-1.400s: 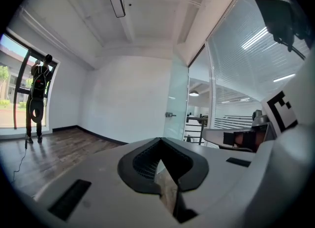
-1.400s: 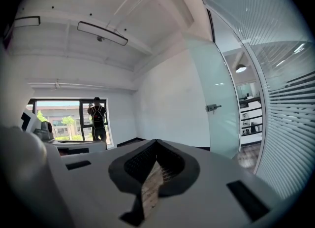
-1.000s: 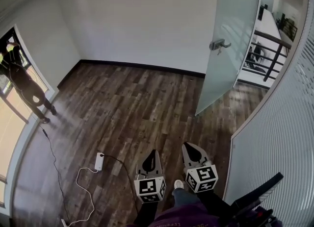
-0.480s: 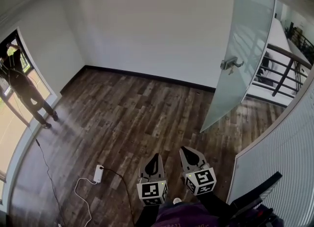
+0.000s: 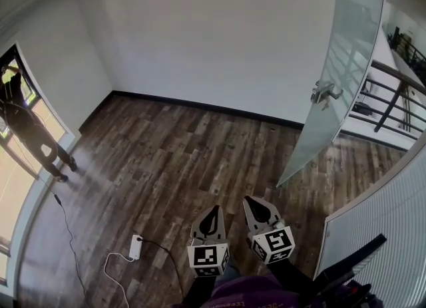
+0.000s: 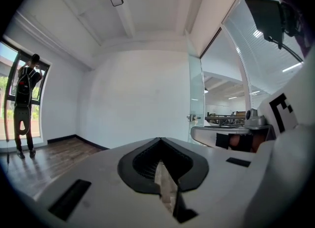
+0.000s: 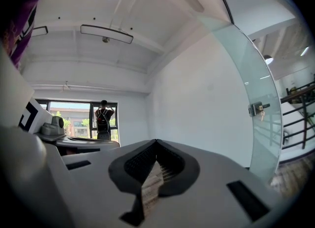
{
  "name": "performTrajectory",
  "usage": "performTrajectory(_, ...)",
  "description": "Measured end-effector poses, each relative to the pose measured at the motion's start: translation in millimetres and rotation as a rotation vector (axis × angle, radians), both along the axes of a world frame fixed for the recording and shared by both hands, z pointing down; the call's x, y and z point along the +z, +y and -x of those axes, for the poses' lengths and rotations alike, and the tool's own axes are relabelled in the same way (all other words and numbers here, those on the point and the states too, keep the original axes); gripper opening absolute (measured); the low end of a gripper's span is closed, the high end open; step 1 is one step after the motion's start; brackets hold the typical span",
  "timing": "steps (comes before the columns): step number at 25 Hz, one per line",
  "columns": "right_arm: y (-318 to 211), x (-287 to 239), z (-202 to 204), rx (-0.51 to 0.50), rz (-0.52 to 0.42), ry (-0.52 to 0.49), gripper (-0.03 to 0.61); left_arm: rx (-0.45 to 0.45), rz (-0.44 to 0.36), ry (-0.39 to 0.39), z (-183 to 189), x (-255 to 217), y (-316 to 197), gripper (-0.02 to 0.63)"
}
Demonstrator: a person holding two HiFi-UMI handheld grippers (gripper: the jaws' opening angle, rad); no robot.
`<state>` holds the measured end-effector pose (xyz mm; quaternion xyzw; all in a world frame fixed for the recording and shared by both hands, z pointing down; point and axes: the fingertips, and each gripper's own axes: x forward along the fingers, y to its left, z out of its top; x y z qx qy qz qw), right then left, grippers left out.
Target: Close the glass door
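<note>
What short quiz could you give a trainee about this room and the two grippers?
1. True or false: the glass door is fully shut in its frame.
2. Where does the person stand? A: at the window. B: beside the glass door. C: between the grippers.
3. Fill in: the jaws of the left gripper and of the right gripper are both ____, with nothing between them.
Key: 1 false, it stands open; 2 A; 3 shut.
</note>
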<state>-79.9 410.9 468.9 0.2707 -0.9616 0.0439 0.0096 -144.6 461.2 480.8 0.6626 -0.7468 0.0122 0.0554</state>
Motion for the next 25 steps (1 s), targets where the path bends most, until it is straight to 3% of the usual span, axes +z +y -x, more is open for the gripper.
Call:
performTrajectory(5, -43, -6, 59, -0.010, -0.032, 0.003, -0.003, 0.026, -0.005, -0.077, 51, -6, -46, 0.000)
performTrajectory(15, -118, -19, 141, 0.010, -0.060, -0.037, -0.003, 0.059, -0.010, -0.053, 134, -10, -127, 0.000)
performTrajectory(25, -174, -14, 161, 0.089, -0.048, -0.048, -0.003, 0.091, -0.012, -0.029, 162, -2, -179, 0.000)
